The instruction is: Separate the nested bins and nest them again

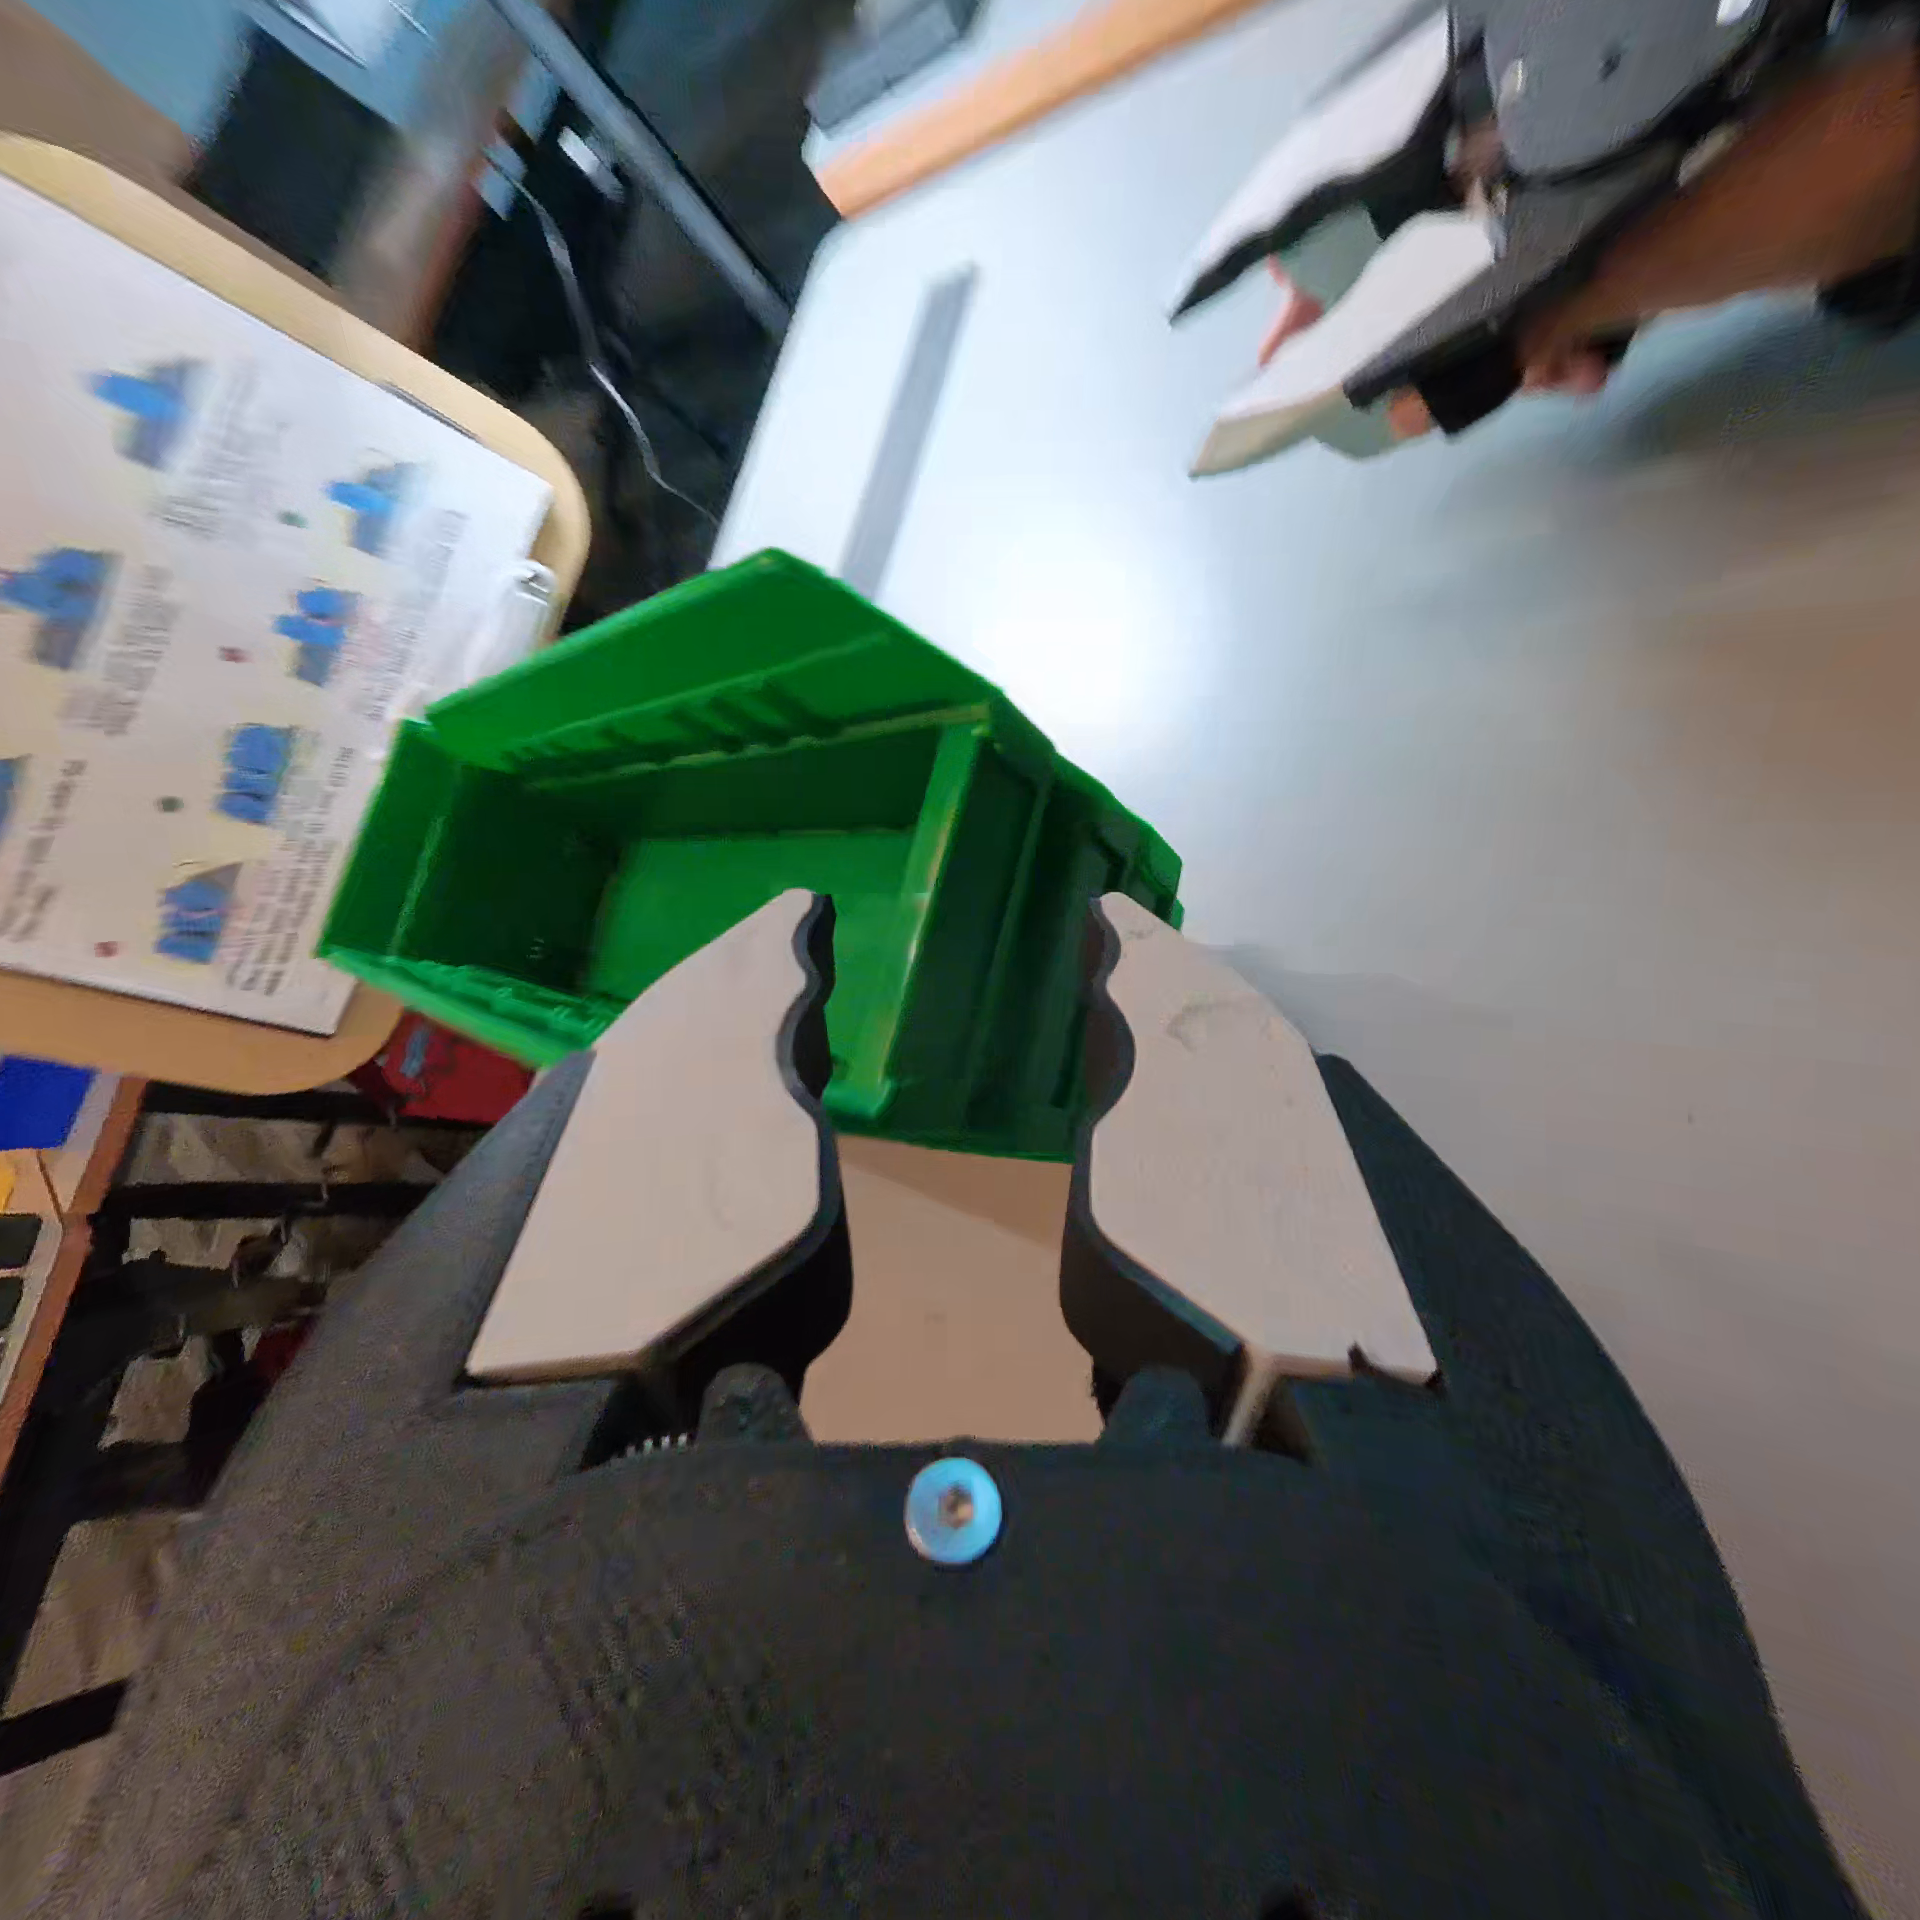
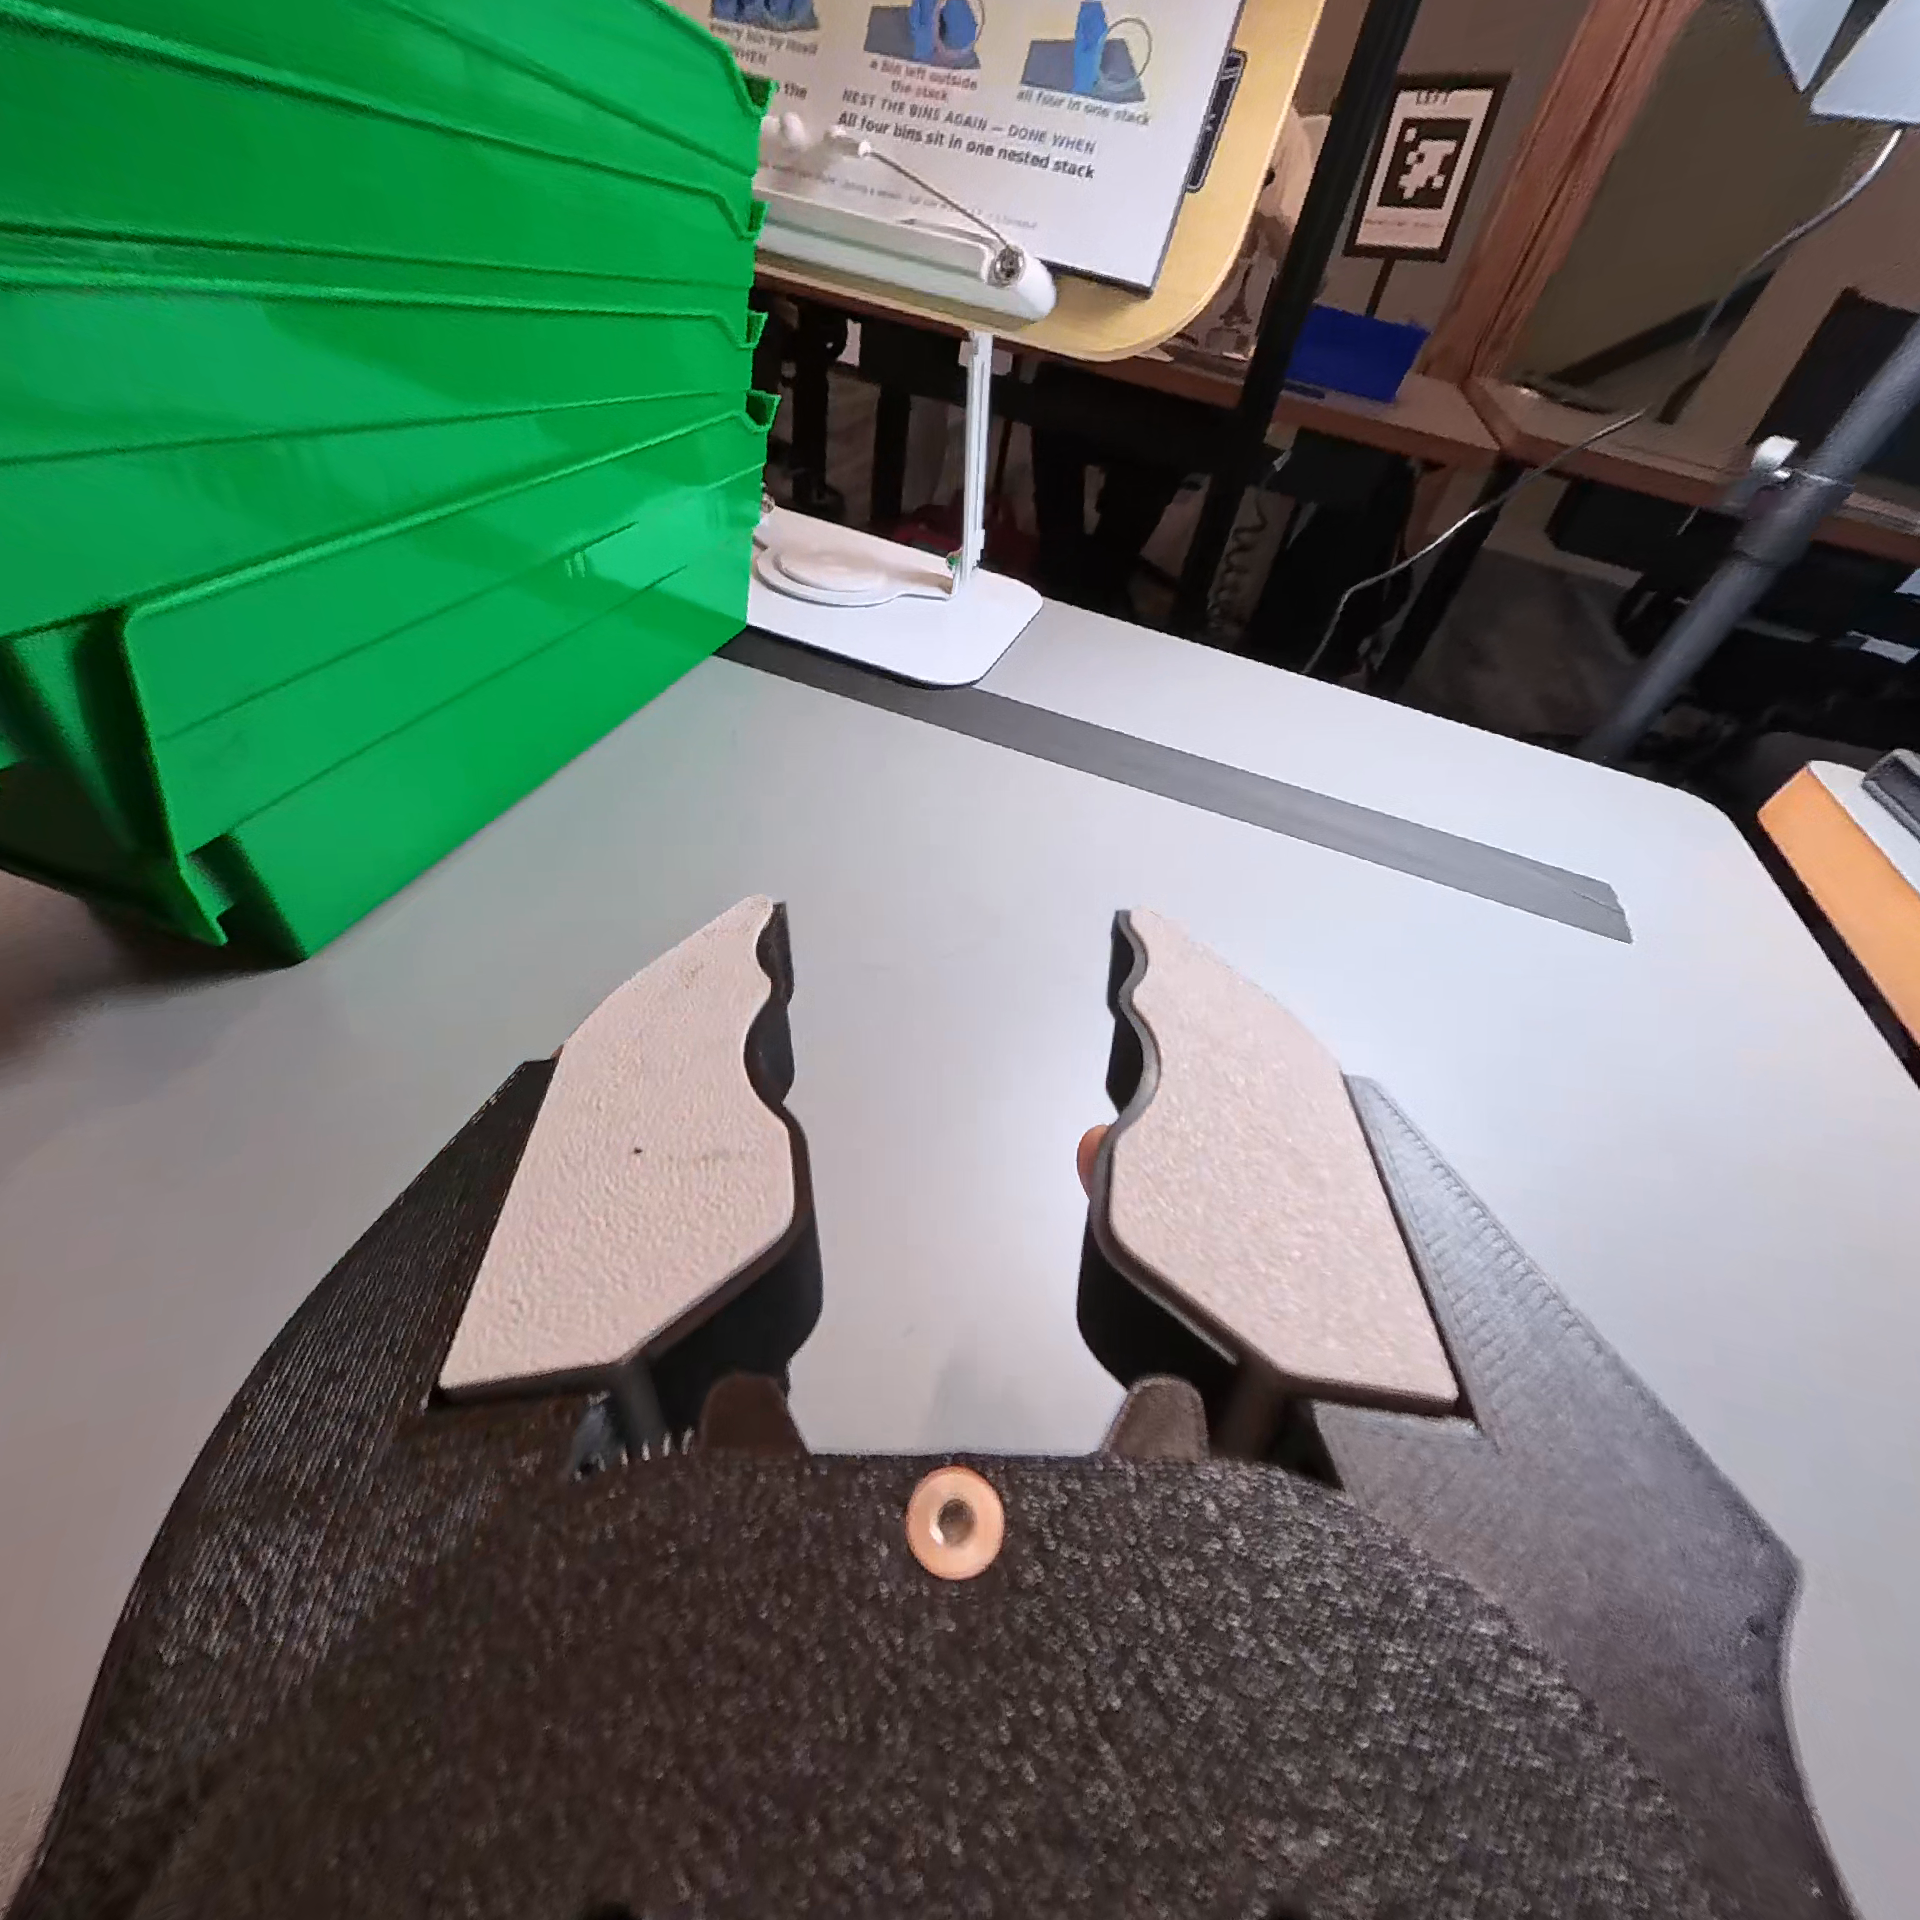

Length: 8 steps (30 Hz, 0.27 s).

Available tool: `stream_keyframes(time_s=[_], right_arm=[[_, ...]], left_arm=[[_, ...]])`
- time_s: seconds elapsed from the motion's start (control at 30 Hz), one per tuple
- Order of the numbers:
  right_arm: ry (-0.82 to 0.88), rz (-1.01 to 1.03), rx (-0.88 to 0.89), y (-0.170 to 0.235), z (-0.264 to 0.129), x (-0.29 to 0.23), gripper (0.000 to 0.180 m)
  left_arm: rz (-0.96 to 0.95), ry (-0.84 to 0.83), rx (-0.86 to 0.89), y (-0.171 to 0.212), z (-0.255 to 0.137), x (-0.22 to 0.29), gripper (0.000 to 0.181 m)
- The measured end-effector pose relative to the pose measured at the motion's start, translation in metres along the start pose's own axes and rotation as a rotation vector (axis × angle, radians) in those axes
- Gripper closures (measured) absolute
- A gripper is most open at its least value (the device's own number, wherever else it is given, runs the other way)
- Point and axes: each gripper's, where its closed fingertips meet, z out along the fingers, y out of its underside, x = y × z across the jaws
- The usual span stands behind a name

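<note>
Well, right claw (image 2: 951, 966) agape, table (image 2: 1143, 894) (bare ahead)

I count two grippers, the left gripper (image 1: 956, 925) and the right gripper (image 2: 951, 914), one stack of nested green bins (image 2: 364, 416) showing about four rims, one grey table (image 2: 1143, 883), one tape strip (image 2: 1299, 810) and one instruction sheet (image 2: 997, 125).
</note>
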Motion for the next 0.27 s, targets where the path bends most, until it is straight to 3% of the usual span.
stream_keyframes(time_s=[0.27], right_arm=[[-0.046,-0.003,-0.012,0.002,-0.003,-0.010,0.123]], left_arm=[[0.168,0.116,-0.450,0.027,0.061,0.004,0.128]])
